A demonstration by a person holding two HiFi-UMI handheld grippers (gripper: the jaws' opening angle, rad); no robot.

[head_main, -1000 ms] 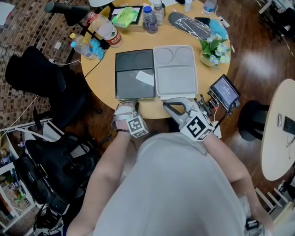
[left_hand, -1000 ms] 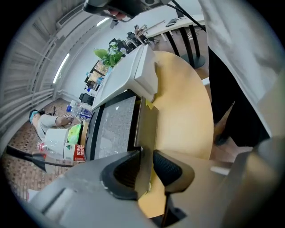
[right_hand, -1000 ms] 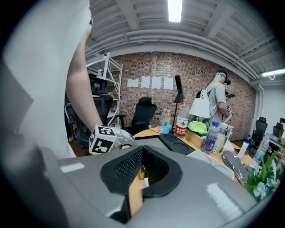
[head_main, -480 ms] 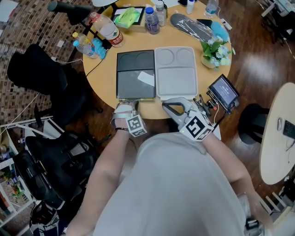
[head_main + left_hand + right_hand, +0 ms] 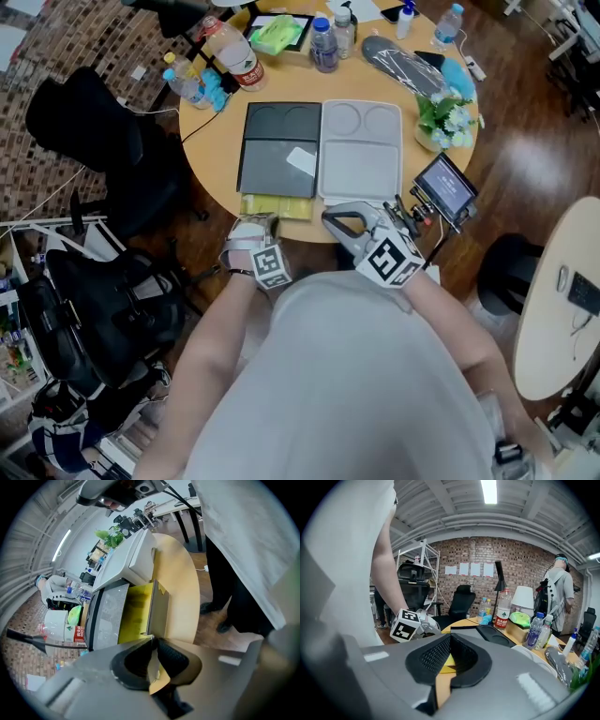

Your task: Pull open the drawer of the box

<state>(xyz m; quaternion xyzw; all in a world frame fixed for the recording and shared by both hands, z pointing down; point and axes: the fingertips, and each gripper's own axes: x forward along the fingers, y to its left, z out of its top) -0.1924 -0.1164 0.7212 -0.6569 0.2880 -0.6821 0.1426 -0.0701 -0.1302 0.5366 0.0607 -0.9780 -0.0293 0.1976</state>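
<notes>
A flat black box [image 5: 278, 148] lies on the round wooden table [image 5: 217, 141], beside a matching white box [image 5: 361, 150]. Its yellow drawer [image 5: 277, 206] sticks out a short way from the near side, over the table edge. My left gripper [image 5: 265, 221] has just been closing and is shut on the drawer's cardboard pull tab [image 5: 154, 670], which sits between the pads. The left gripper view shows the drawer's front panel [image 5: 158, 609] and its yellow inside [image 5: 133, 616]. My right gripper [image 5: 330, 218] hovers at the white box's near edge, its jaws together and nothing in them [image 5: 449, 639].
Bottles [image 5: 323, 42], a tray with a green item [image 5: 277, 33] and a black case [image 5: 403, 61] crowd the table's far side. A flower pot [image 5: 447, 112] and a small screen [image 5: 442, 187] stand at the right. Black chairs [image 5: 103, 141] are at the left. A person [image 5: 557, 590] stands far off.
The left gripper has closed on the tab and moved back toward me. The yellow drawer now shows further out of the black box. The right gripper has stayed in place.
</notes>
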